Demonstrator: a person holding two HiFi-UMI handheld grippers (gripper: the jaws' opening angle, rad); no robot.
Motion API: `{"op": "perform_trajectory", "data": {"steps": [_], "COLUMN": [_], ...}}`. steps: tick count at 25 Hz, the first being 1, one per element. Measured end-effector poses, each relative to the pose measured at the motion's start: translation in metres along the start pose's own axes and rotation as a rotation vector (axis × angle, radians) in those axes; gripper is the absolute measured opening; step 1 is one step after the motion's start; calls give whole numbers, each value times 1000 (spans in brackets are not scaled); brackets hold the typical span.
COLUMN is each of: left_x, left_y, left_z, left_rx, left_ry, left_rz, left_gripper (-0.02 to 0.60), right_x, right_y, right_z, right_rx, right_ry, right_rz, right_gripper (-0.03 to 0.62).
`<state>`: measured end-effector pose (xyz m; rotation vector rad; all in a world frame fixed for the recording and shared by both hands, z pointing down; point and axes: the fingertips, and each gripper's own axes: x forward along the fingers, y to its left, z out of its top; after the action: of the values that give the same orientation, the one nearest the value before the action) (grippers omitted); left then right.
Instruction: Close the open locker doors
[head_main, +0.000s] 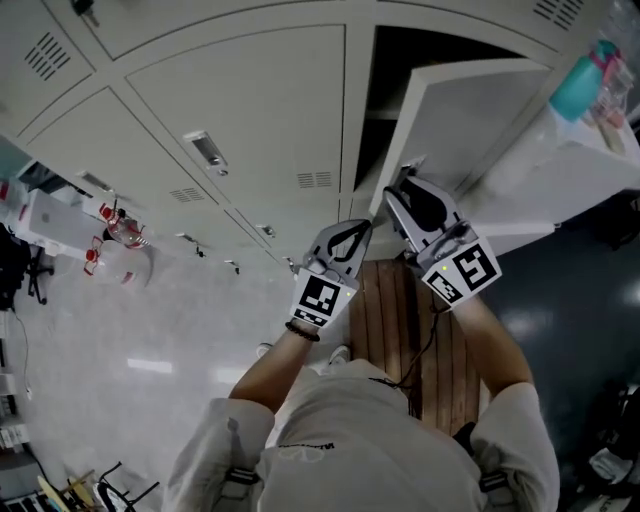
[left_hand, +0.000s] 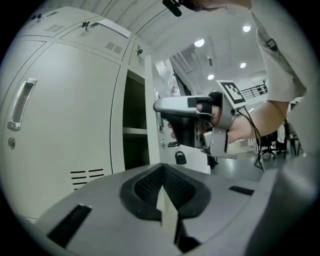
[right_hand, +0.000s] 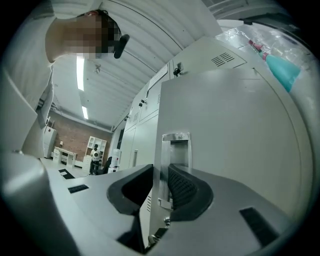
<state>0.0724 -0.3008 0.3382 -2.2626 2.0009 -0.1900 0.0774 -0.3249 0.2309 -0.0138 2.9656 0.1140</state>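
One pale grey locker door (head_main: 480, 110) stands ajar in front of its dark compartment (head_main: 400, 70). My right gripper (head_main: 402, 188) is at that door's free edge. In the right gripper view the door (right_hand: 240, 140) runs edge-on between the jaws of the right gripper (right_hand: 161, 172), and the pads close on the edge by the metal handle plate (right_hand: 176, 150). My left gripper (head_main: 360, 228) hangs just left of it, shut and holding nothing. From the left gripper view, the left gripper (left_hand: 165, 200) has its pads together and looks at the right gripper (left_hand: 195, 125) and a hanging key tag (left_hand: 180, 157).
Closed locker doors (head_main: 250, 110) fill the left side, one with a bar handle (left_hand: 22, 105). A teal bottle (head_main: 577, 85) in a plastic bag lies on top of the lockers. A wooden slatted bench (head_main: 395, 320) is under the person. Red-and-white items (head_main: 115, 245) sit far left.
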Motion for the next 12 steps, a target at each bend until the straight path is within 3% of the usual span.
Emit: {"op": "perform_trajectory", "data": {"steps": [6, 12], "left_x": [26, 57], "left_y": [5, 33], "left_z": [3, -6], "left_rx": [1, 17], "left_ry": [-8, 28], "left_rz": [22, 101], "left_gripper": [3, 3], "right_x": [25, 43], "right_y": [-16, -30], "right_z": [-5, -9], "right_rx": [-3, 5], "right_ry": [3, 5], "right_rz": [9, -25], "right_gripper": [69, 53]}}
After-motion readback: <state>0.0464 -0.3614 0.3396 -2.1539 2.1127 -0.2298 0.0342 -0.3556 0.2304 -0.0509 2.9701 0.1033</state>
